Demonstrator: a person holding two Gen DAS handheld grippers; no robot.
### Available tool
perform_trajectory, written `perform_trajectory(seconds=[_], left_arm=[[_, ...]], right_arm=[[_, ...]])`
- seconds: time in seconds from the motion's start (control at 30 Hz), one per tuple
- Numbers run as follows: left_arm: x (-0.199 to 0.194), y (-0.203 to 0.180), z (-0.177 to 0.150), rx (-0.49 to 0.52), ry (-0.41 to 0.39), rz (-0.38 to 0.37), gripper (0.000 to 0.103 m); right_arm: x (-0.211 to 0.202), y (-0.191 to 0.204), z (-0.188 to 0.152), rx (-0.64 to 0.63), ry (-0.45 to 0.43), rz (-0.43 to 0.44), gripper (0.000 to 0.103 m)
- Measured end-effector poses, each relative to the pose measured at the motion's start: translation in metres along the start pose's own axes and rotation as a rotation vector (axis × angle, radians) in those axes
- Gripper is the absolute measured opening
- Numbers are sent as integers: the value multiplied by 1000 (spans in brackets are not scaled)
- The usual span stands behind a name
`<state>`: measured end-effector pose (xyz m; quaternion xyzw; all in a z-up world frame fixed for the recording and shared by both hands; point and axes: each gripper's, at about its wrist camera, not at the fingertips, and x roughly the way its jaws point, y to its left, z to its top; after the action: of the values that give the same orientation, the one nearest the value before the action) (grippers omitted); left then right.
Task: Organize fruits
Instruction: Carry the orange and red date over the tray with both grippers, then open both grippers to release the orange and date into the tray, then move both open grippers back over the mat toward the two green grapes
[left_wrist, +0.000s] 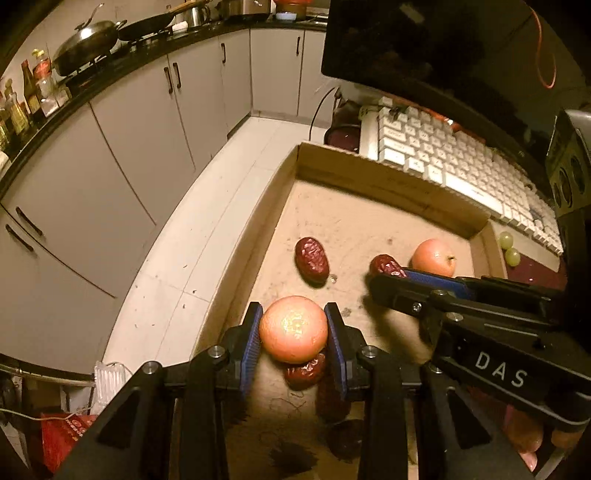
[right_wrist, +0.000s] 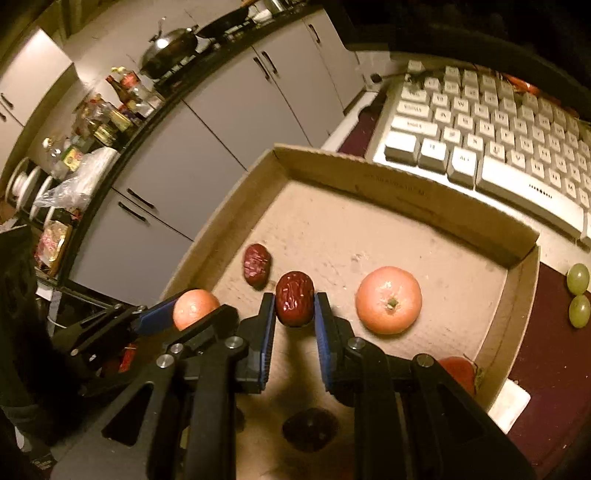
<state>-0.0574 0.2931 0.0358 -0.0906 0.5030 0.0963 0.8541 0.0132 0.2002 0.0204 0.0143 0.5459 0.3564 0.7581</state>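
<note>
My left gripper (left_wrist: 293, 325) is shut on an orange tangerine (left_wrist: 293, 329) and holds it above the floor of a shallow cardboard box (left_wrist: 388, 184); a red date (left_wrist: 306, 371) lies under it. My right gripper (right_wrist: 295, 304) is shut on a red date (right_wrist: 294, 298) above the box floor (right_wrist: 369, 229). A loose date (left_wrist: 311, 260) (right_wrist: 256, 264) and a second tangerine (left_wrist: 433, 257) (right_wrist: 388, 300) lie in the box. The right gripper shows in the left wrist view (left_wrist: 388, 275), the left gripper in the right wrist view (right_wrist: 192, 306).
A white keyboard (left_wrist: 461, 166) (right_wrist: 498, 147) lies behind the box. Two green grapes (right_wrist: 578, 291) (left_wrist: 509, 248) sit on the dark red table right of the box. A red fruit (right_wrist: 458, 373) lies by the box's near right wall. Kitchen cabinets (left_wrist: 129, 147) stand left, beyond the table edge.
</note>
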Motion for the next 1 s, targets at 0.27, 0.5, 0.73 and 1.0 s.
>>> perform_trajectory(seconds=[0.27,0.5,0.73,1.0], left_arm=[[1,6,-4,-17,13,26,39],[-22,-2,-8,-3,-43,36,55],[-62,-28,-10,52,-147,12,60],[-83,-79,-19,144,-202,-50,63]], right_arm=[[3,3,1,-13,29,-59,23],[-12,13,-2,-59,-3,-47,32],[-73,-6,-13,-73,-113,1,33],[-148,-69,-39,2,-220,-47,41]])
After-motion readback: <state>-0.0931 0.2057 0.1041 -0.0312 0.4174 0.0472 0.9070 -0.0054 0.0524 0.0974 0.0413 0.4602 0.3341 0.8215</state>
